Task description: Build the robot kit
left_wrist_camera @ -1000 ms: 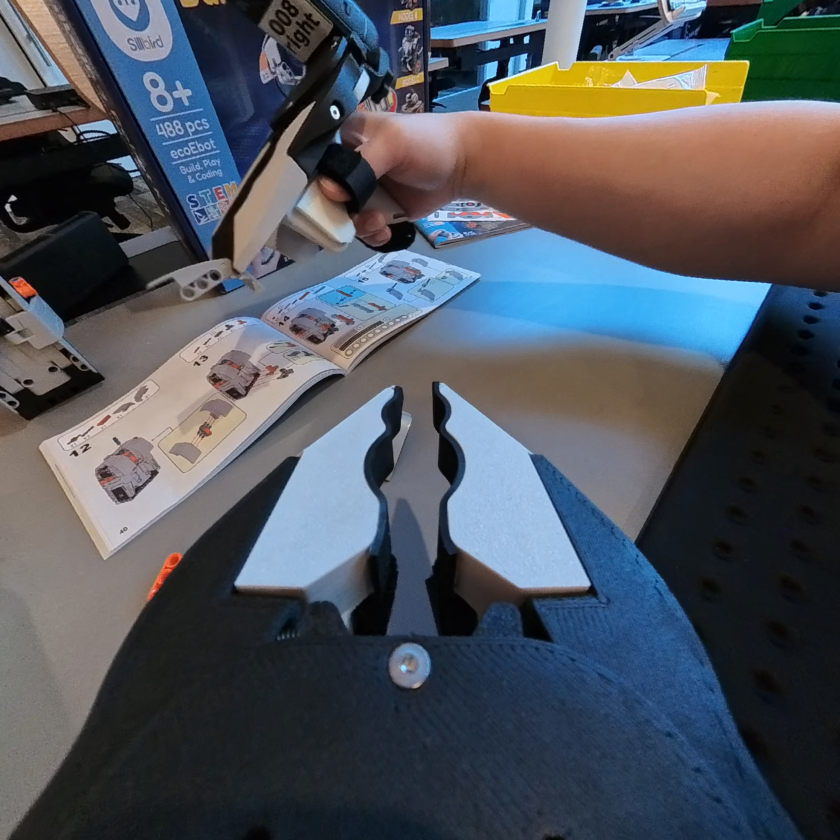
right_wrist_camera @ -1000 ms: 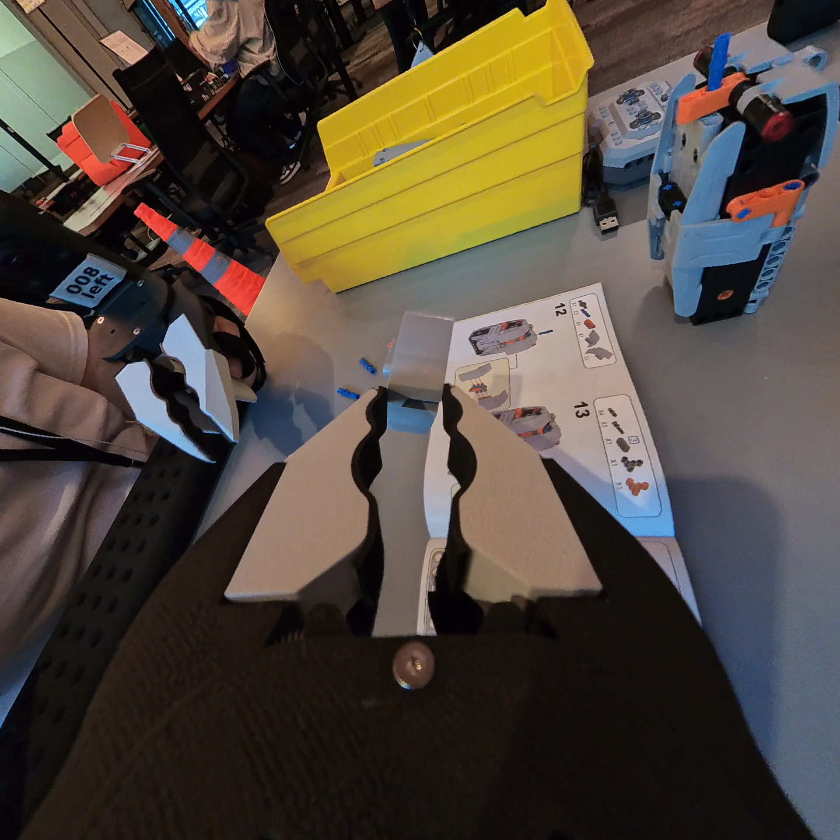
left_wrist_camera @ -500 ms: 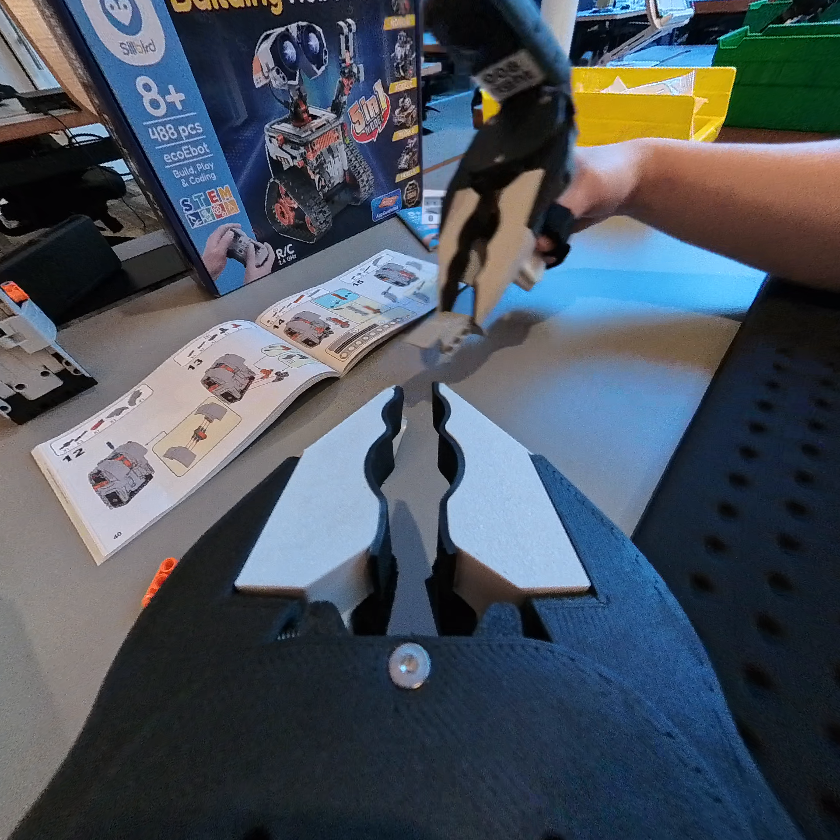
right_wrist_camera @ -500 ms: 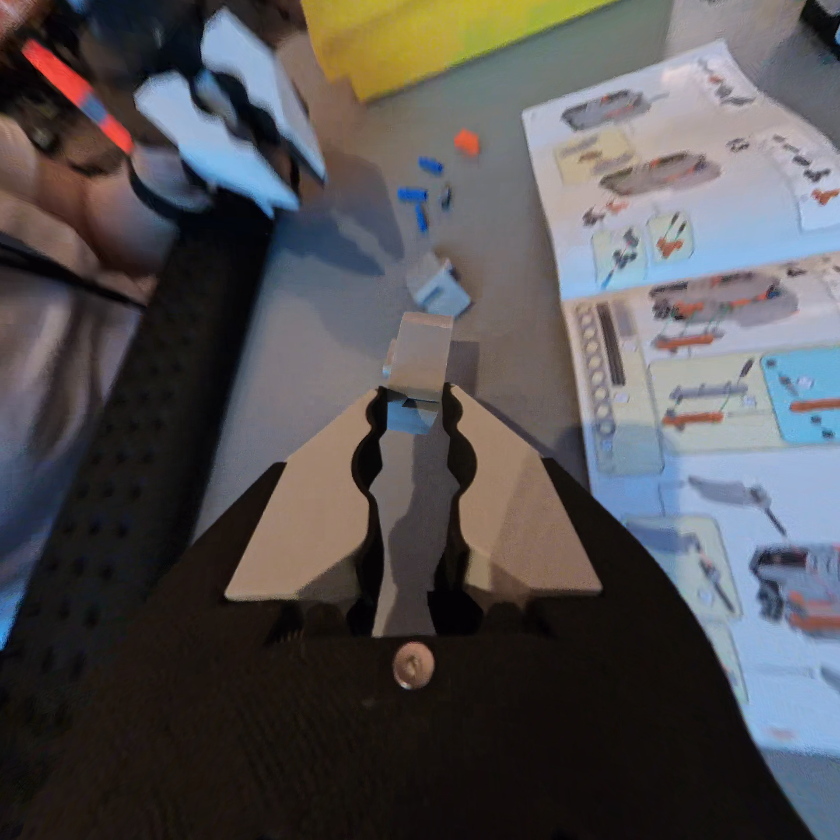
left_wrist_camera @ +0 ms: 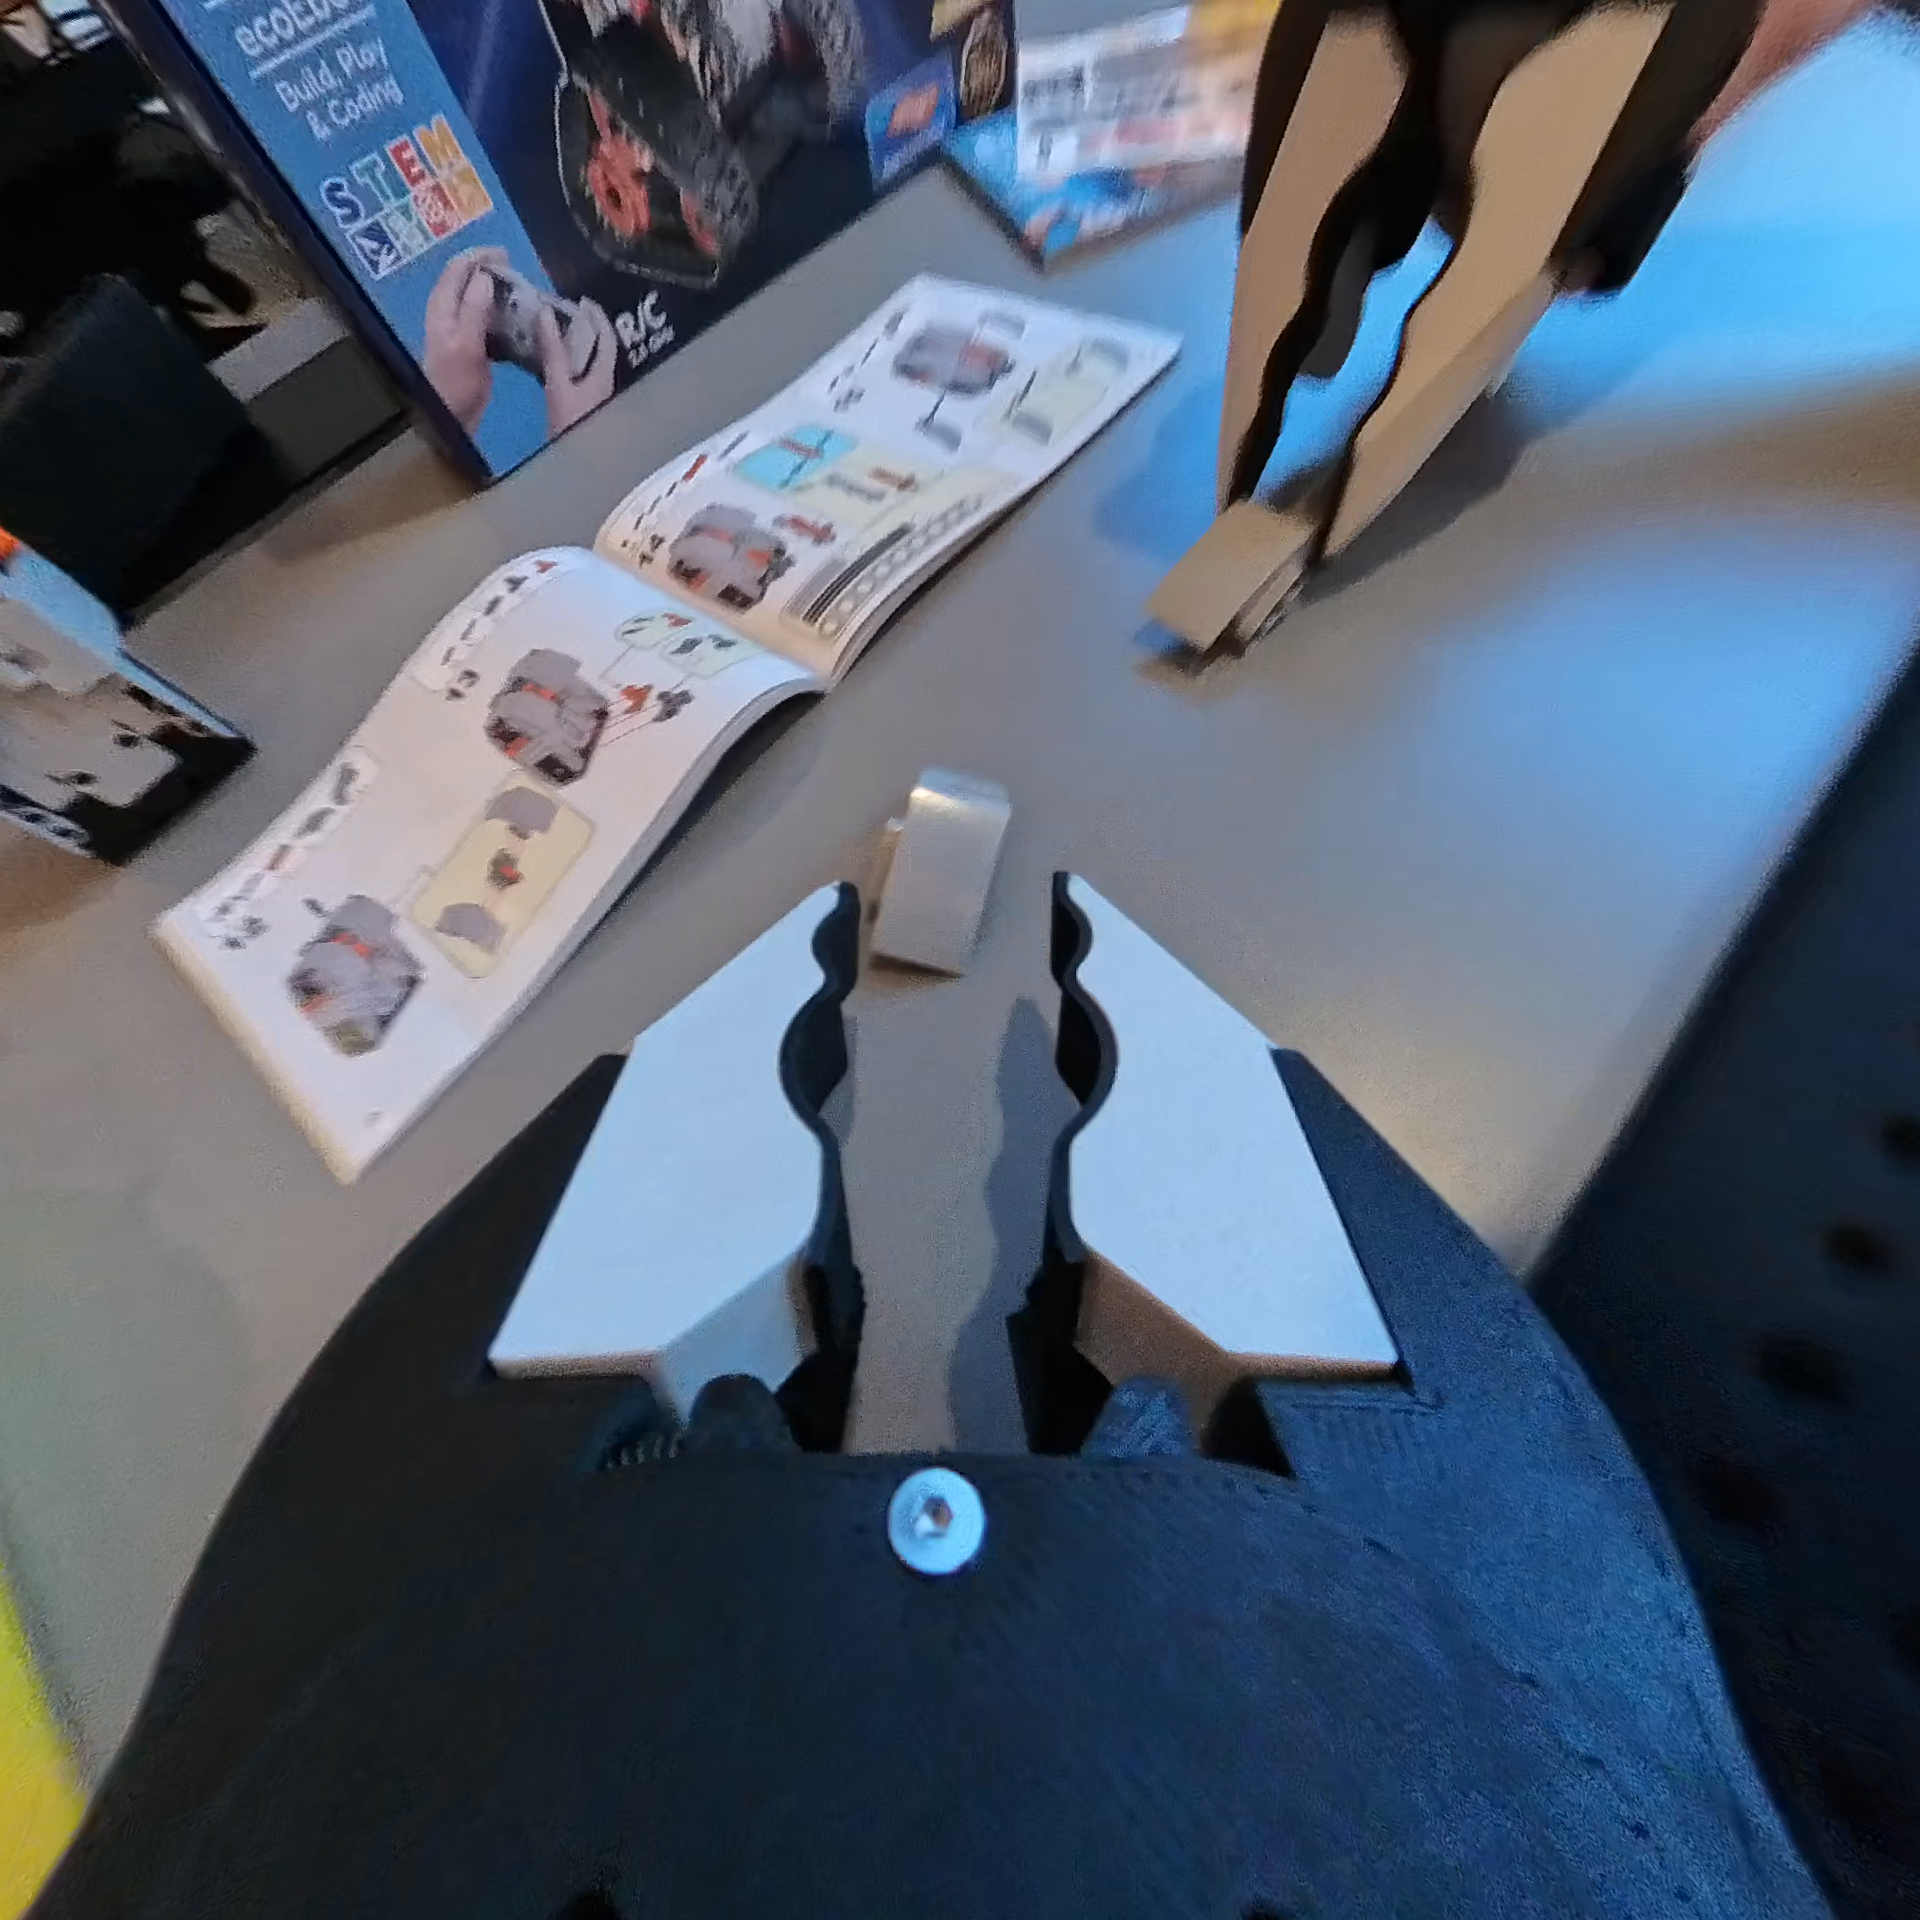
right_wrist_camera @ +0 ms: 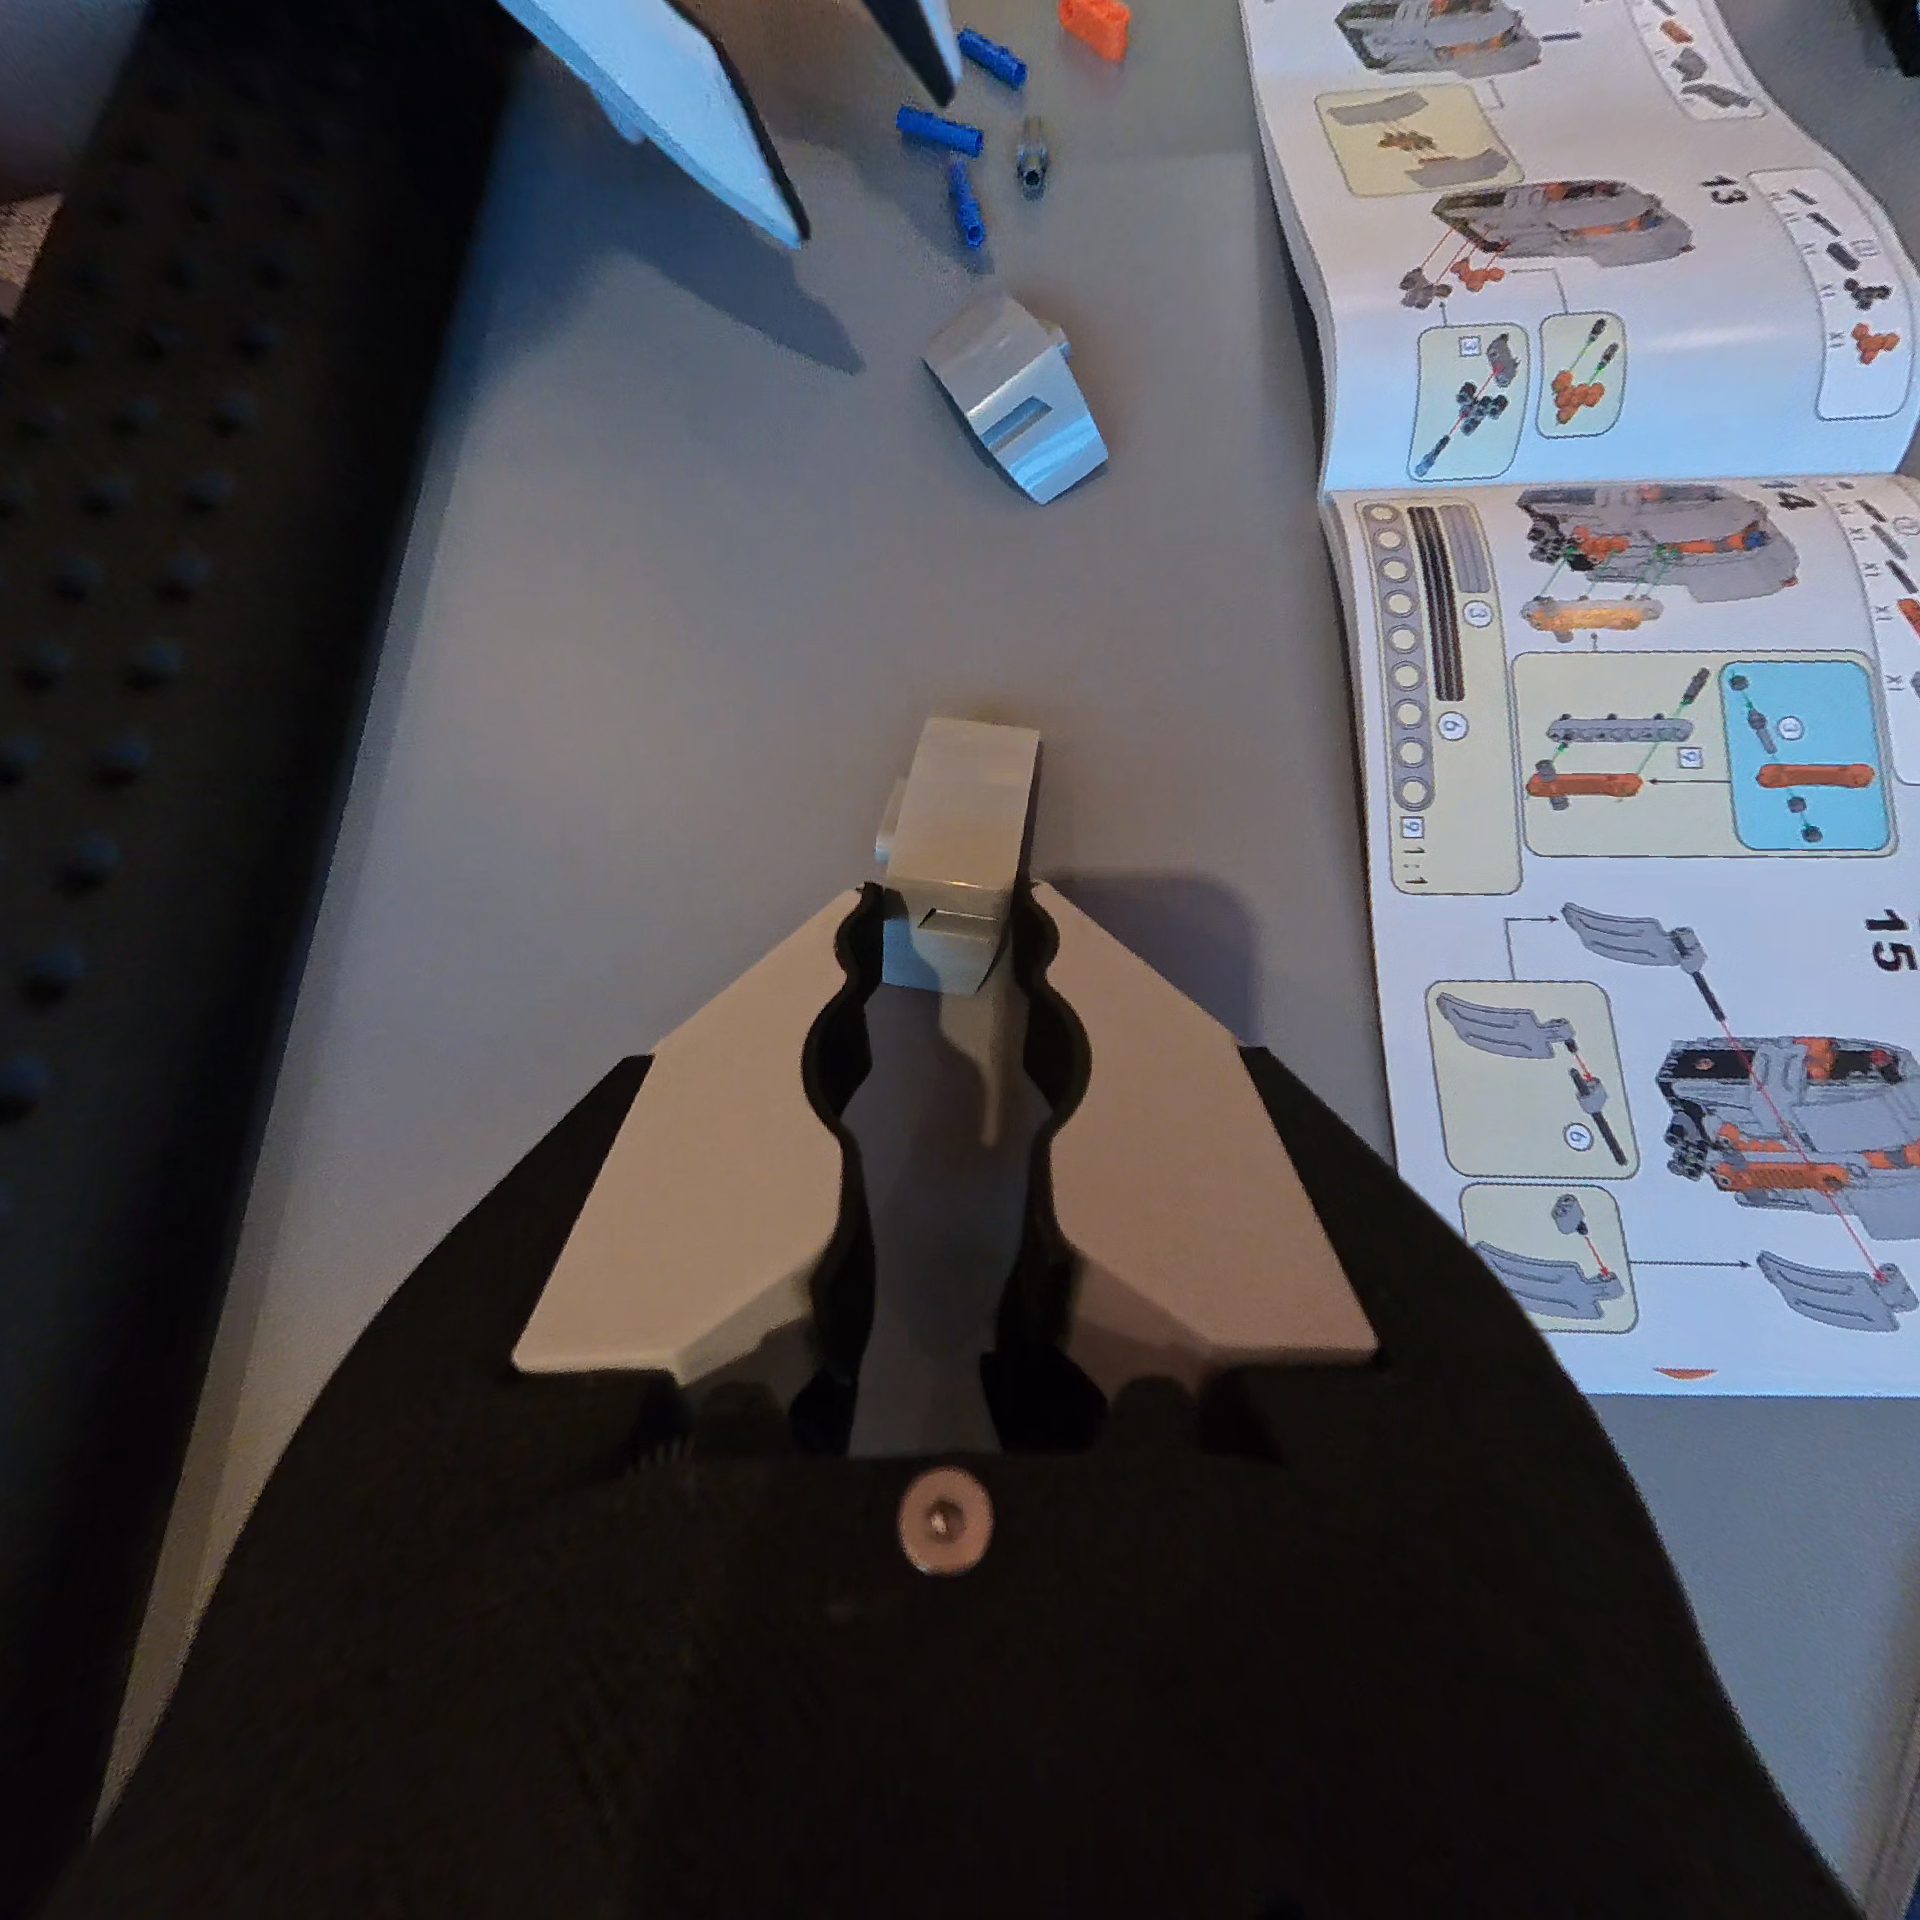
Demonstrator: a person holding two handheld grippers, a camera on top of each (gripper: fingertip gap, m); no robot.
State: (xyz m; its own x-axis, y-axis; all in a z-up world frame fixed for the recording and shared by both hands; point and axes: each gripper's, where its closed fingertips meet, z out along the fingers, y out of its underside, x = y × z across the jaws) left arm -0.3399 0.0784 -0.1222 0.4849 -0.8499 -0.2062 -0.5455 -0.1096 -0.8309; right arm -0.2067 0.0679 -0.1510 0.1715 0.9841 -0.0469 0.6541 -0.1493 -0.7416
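Left wrist view: the left hand-held gripper is hovering low over the grey worktop. Its jaws are standing apart and are gripping nothing. A loose part, grey and curved, is lying on the worktop just ahead of the fingertips, about in line with the gap between them, and is leaning a little toward the left finger. I cannot tell if it is touching that finger. Farther off to the right, the right hand-held gripper is pointing down and is pinching a held part, also grey, at its tips. This part is very near the worktop, but contact is not clear. An open booklet is lying to the left, with a blue box behind it and a black mat on the right.

Right wrist view: the right hand-held gripper is closing its 2 fingertips on the lower end of the held part, and the rest is sticking out forward. The loose part is lying apart, farther ahead, and the left hand-held gripper is hanging above and beyond it. About 3 blue pins and an orange piece are lying near there. The booklet is on the right and the mat on the left.
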